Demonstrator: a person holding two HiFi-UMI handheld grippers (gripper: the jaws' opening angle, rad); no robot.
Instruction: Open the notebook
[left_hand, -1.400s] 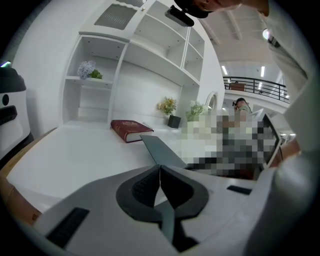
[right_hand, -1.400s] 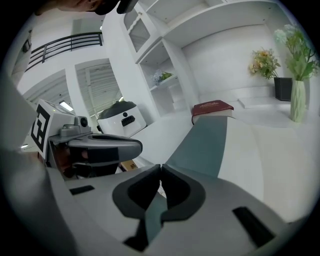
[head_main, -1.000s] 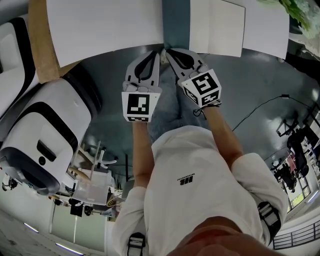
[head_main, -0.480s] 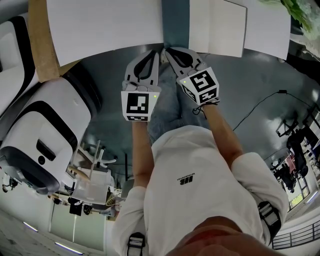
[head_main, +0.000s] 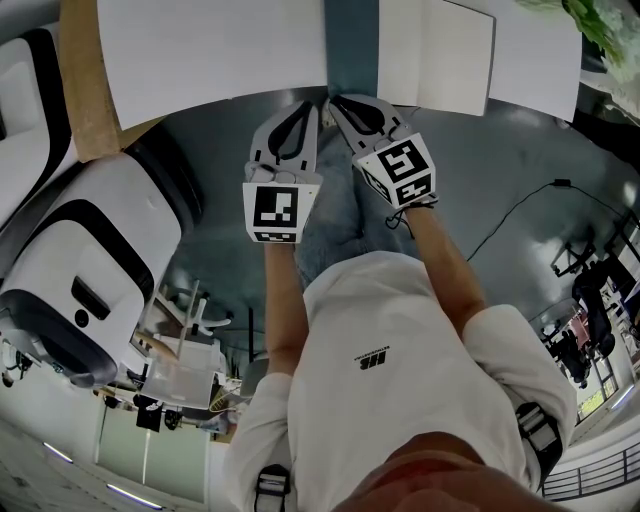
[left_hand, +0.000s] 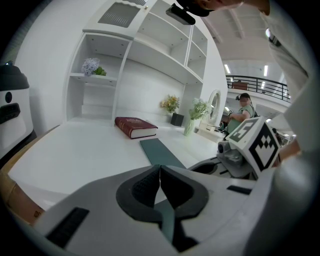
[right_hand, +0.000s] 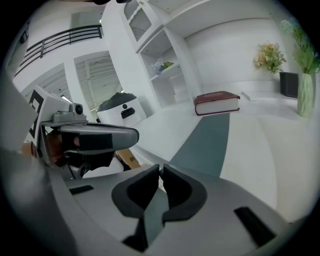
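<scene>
The notebook (left_hand: 136, 126) is a dark red hardback lying shut on the white table (left_hand: 75, 150), far ahead of both grippers; it also shows in the right gripper view (right_hand: 217, 102). A teal strip (left_hand: 160, 152) runs from it toward me. My left gripper (head_main: 316, 106) hovers at the table's near edge, jaws shut and holding nothing (left_hand: 160, 167). Right beside it, my right gripper (head_main: 332, 102) is likewise shut and holding nothing (right_hand: 161, 169). The head view does not show the notebook.
A white and black machine (head_main: 90, 280) stands on the floor at my left, next to a cardboard box (head_main: 85, 80). White shelves (left_hand: 110, 75) rise behind the table. A vase of greenery (right_hand: 305, 95) and a dark flower pot (right_hand: 289, 84) stand at the back right. A cable (head_main: 520, 215) trails on the floor.
Almost nothing: the right gripper has edged slightly toward the table. Both grippers stay shut at the table's edge.
</scene>
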